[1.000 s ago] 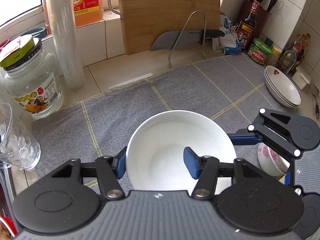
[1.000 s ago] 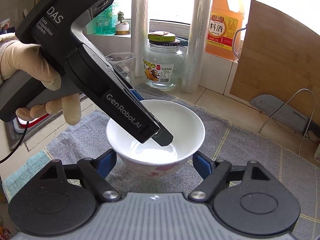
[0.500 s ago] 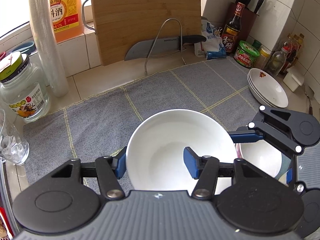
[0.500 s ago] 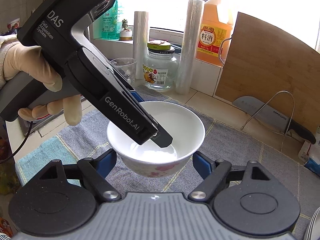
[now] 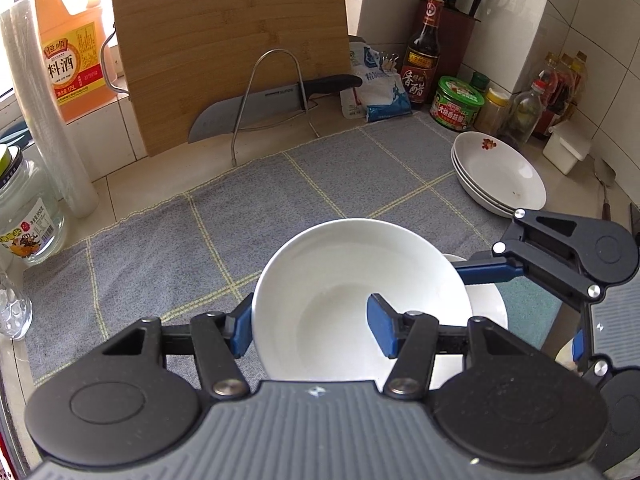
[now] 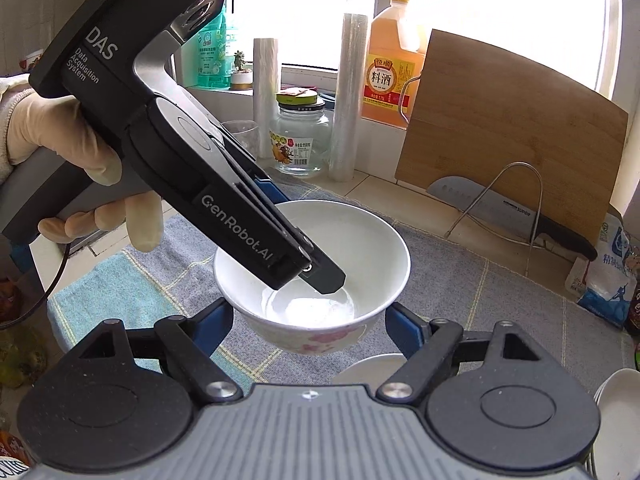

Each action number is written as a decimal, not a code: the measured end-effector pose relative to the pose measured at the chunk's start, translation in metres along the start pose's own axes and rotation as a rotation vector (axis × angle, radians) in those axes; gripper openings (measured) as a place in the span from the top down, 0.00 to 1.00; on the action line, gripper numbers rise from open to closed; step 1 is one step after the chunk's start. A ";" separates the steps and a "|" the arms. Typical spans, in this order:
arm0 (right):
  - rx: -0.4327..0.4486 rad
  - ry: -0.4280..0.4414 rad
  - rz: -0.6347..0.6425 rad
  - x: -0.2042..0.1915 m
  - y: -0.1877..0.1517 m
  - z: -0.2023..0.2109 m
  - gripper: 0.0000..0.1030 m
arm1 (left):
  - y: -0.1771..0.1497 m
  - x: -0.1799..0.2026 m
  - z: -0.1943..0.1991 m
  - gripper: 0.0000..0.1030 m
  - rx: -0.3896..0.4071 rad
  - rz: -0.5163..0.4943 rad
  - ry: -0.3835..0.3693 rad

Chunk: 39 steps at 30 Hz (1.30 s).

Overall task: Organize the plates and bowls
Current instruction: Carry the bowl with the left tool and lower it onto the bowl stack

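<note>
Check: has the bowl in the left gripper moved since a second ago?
Yes. The bowl, clamped by the left gripper, has travelled rightward across the grey mat, nearer the stacked plates.

Left wrist camera looks steeply down its tongs (image 5: 310, 330) toward the worktop's tiled back corner; right wrist camera faces the window side from close above, catching the left tongs (image 6: 320, 276); both share the white bowl (image 5: 356, 300) and cutting board (image 6: 516, 128)

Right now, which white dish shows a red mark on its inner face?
The topmost stacked plate by the green jar: a red motif near its far rim. The bowl in the left claw is plain white inside.
</note>
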State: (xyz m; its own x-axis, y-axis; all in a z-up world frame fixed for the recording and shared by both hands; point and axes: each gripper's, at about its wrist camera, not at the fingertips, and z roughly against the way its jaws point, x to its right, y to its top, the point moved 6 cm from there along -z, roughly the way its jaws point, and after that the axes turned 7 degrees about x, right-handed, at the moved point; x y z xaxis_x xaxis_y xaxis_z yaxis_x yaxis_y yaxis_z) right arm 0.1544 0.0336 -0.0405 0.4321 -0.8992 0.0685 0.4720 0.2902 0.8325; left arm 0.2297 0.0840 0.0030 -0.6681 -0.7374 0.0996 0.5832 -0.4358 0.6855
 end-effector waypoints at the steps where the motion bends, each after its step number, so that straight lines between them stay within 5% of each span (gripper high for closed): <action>1: 0.001 -0.003 -0.001 0.002 -0.002 0.004 0.16 | 0.000 0.005 -0.001 0.45 0.000 -0.003 -0.002; 19: -0.019 -0.062 -0.052 0.041 -0.038 0.048 0.16 | 0.010 0.070 -0.032 0.45 -0.025 -0.054 -0.068; 39: -0.094 0.009 -0.132 0.060 -0.069 0.041 0.16 | -0.003 0.085 -0.051 0.45 -0.058 -0.047 -0.085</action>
State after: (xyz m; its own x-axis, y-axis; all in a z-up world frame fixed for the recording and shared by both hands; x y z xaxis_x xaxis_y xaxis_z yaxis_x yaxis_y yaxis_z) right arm 0.1166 -0.0533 -0.0712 0.3682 -0.9288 -0.0428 0.5944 0.1998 0.7789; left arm 0.1946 -0.0035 -0.0270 -0.7304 -0.6704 0.1307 0.5747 -0.4998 0.6480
